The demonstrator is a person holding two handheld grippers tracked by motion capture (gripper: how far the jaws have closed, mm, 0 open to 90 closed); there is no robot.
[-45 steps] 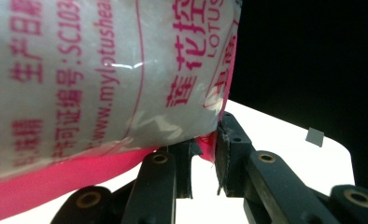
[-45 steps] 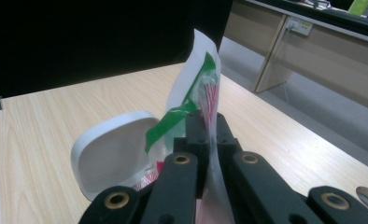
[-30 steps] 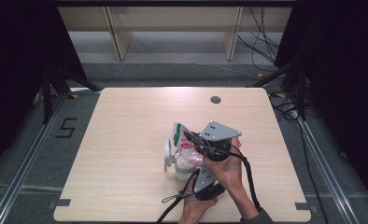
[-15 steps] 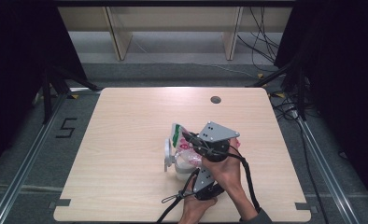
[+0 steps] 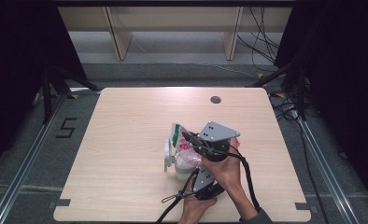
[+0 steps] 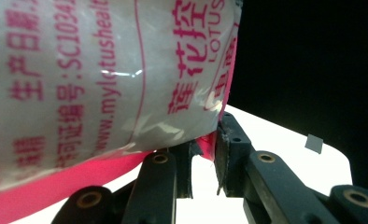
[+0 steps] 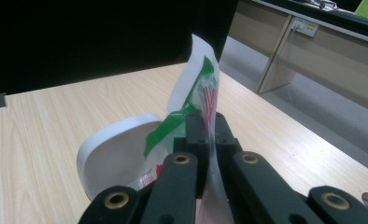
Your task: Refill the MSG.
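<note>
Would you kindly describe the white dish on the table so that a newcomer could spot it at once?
On the pale wooden table, look a little right of centre, just ahead of the person's two hands. There a white rounded shallow plastic dish stands tilted on edge, right beside the clear plastic packet printed in pink and green that both grippers pinch. It is the one plain, unprinted rigid thing there.
</note>
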